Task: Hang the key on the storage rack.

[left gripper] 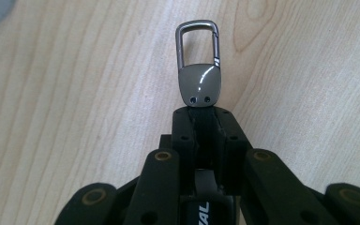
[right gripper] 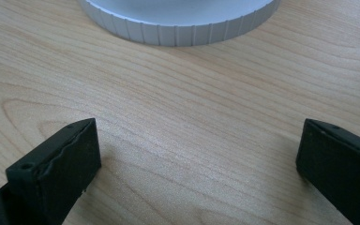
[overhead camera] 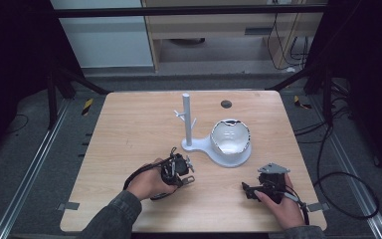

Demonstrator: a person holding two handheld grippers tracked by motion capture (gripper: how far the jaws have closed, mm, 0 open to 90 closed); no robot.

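Currently the left gripper (left gripper: 201, 115) has its jaws brought fully together on the lower end of a metal keychain clasp (left gripper: 198, 65). The grey plate of the clasp, with two small holes, protrudes just beyond the jaw tips, and its carabiner loop extends further out over the bare wood. In the high view the left gripper (overhead camera: 179, 169) sits low over the desk (overhead camera: 129, 129), near its front edge, with the clasp (overhead camera: 189, 179) projecting toward the right.

The right gripper (right gripper: 197, 154) has its jaws spread wide, with nothing between them. They point at the ribbed rim of the white stand base (right gripper: 178, 28). In the high view the right gripper (overhead camera: 256, 189) rests on the desk, well apart from the left one.

The white stand (overhead camera: 187, 122) carries an upright post with short pegs; no item hangs on them. Its round dish (overhead camera: 231, 137) holds a shiny, crumpled-looking liner.

Progress, as a judgement: the pick-up is done, since the clasp is gripped. Carrying it to the stand and hooking the loop on a peg, or placing it in the dish, remains.

Readable writing: white letters "AL" (left gripper: 202, 207) on a black strap between the left jaws; the rest is hidden. A small white mark on the clasp gate is illegible.
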